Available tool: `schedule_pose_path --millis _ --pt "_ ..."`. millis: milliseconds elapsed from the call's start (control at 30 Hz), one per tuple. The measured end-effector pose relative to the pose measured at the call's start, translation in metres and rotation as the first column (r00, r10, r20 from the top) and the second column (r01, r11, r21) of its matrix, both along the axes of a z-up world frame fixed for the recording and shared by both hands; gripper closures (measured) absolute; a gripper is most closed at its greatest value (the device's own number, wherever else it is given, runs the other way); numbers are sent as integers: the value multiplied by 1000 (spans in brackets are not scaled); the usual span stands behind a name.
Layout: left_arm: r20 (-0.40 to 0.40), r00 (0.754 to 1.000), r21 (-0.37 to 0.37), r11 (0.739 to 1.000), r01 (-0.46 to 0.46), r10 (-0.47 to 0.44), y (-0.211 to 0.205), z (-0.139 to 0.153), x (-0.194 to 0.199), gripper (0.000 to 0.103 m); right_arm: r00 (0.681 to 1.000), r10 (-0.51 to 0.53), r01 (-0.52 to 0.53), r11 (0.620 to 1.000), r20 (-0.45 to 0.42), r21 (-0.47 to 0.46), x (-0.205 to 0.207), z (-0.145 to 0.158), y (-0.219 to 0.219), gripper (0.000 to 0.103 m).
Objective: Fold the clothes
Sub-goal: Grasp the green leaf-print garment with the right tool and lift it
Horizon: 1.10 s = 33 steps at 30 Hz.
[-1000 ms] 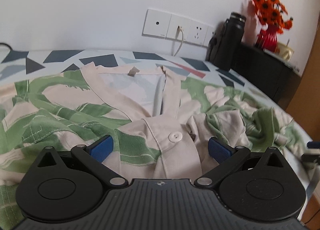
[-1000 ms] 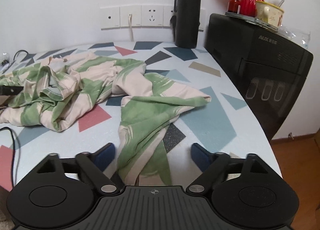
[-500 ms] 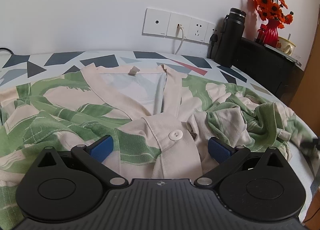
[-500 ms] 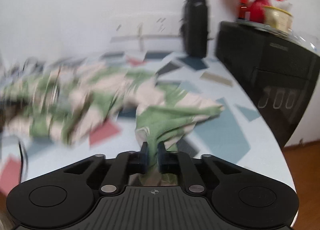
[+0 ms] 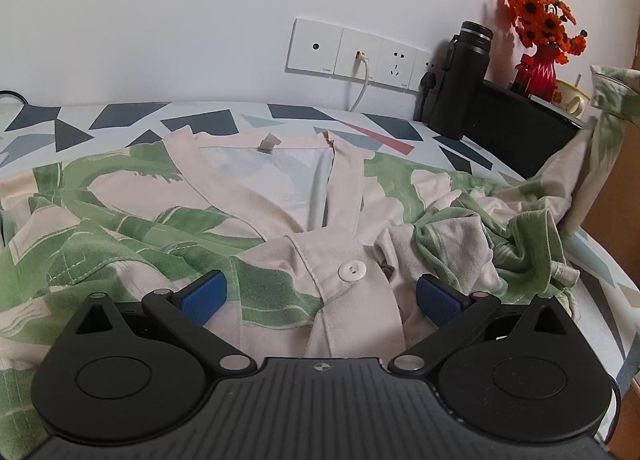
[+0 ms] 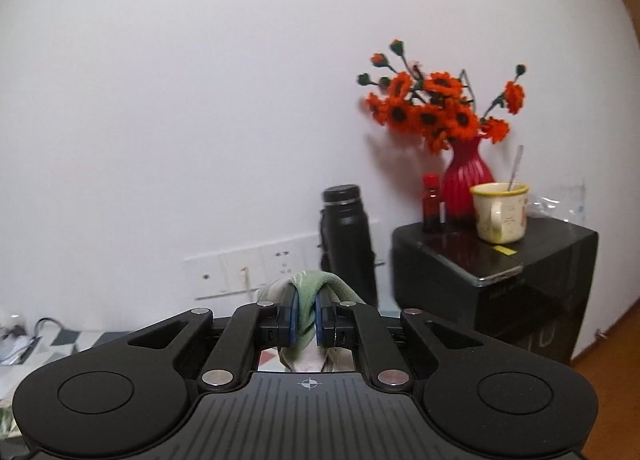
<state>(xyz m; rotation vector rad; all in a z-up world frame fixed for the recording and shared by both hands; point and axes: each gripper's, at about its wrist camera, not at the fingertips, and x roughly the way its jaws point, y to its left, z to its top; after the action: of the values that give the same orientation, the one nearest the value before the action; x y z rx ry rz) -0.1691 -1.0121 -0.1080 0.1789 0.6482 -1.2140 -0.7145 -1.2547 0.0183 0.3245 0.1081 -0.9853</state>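
Cream cotton printed with green leaves makes up the button-front shirt we are folding; it lies face up and rumpled on the table with its geometric-patterned cover, collar toward the wall, one round cream button showing on the placket. The far right portion of the garment rises off the surface as a lifted sleeve or edge; we cannot tell which. Our right gripper is clamped on a bunch of that green-and-cream fabric and held high, its camera facing the wall. Our left gripper rests low over the shirt's front with its blue pads spread wide, holding nothing, the buttoned placket lying between them. We judge the step in hand to be lifting and spreading the crumpled right side so the shirt can lie flat before any fold is made. The next move likely calls for carrying the raised cloth outward and laying it down smoothly, while our left gripper pins or grips the front. Beyond the shirt stand a black insulated bottle, white wall sockets, and a red vase of orange flowers on a black cabinet.
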Motion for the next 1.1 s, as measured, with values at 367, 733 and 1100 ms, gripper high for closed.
schedule_pose_path --millis 367,733,1100 --pt "3 1000 2 1000 -2 2 0 0 -1 0 987 125 -101 973 -106 208 54 -66 -17 95" --pt "2 1000 2 1000 -5 5 0 0 -1 0 927 373 -374 908 43 188 169 -48 -15 95" --pt "10 1000 9 1000 -11 11 -1 0 -3 0 888 459 -425 837 -19 346 203 -116 1 92"
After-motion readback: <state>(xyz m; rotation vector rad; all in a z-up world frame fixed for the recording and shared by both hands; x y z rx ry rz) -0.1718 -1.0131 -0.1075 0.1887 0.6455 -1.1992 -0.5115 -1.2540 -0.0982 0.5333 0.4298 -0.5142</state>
